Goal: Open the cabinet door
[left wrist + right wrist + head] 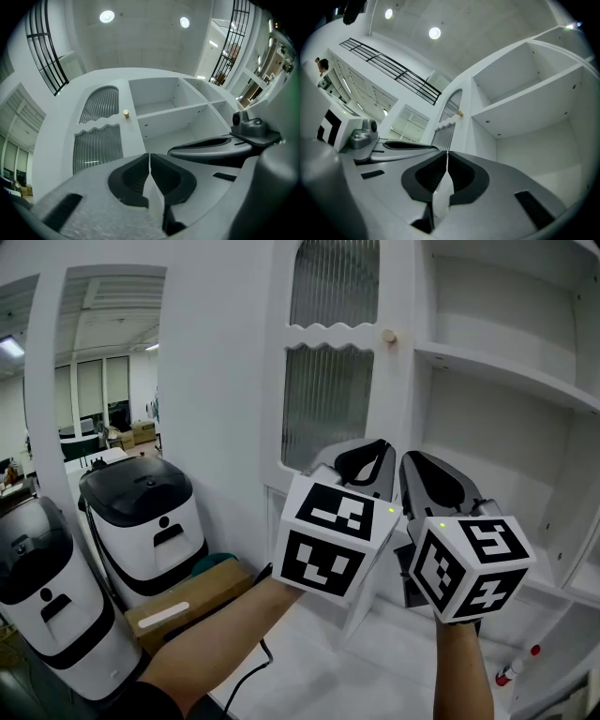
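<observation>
The white cabinet door has two ribbed glass panes and a small round knob near its right edge. It stands upright beside open white shelves. Both grippers are held side by side below the knob, pointing up toward the cabinet and touching nothing. My left gripper is shut and empty; its own view shows the jaws meeting, with the knob above them. My right gripper is shut and empty too, with the knob far above and ahead of it.
Open white shelves fill the cabinet to the right of the door. Two white bins with black lids stand at the left, with a cardboard box beside them. A small red-capped bottle lies at the lower right.
</observation>
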`<state>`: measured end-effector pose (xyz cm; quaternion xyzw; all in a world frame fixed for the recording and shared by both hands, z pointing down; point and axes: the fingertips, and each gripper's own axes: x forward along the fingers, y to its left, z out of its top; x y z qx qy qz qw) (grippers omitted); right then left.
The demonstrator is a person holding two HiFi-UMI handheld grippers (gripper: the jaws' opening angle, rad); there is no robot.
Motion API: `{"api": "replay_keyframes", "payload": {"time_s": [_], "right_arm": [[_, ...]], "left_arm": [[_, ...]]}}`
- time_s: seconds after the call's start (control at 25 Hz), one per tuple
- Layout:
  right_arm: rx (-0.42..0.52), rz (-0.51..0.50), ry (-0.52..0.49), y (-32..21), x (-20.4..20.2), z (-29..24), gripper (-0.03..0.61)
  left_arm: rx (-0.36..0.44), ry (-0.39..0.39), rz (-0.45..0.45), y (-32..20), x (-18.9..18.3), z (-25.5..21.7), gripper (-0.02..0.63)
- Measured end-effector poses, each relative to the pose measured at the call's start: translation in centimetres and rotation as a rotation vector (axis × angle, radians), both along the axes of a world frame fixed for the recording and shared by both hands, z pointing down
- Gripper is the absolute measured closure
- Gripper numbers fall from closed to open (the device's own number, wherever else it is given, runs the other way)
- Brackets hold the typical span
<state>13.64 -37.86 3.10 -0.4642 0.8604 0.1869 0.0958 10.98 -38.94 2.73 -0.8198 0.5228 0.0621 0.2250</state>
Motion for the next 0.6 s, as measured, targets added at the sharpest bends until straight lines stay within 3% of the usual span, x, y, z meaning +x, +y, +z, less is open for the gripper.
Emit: {"api": "replay_keyframes", "payload": {"time_s": [0.28,0.6], "right_arm": [[0.033,-0.015,-0.014,-0.9,-0.5,-1.6,0.555],[0.090,0.044,0.013,-2.0,-1.1,-3.7,0.555]], "left_arm": [[0.053,-0.008,-0.020,-1.3,-0.9,-2.1,0.606],[0.123,0.005,0.022,-2.9,-1.3,-4.8,0.598]]}}
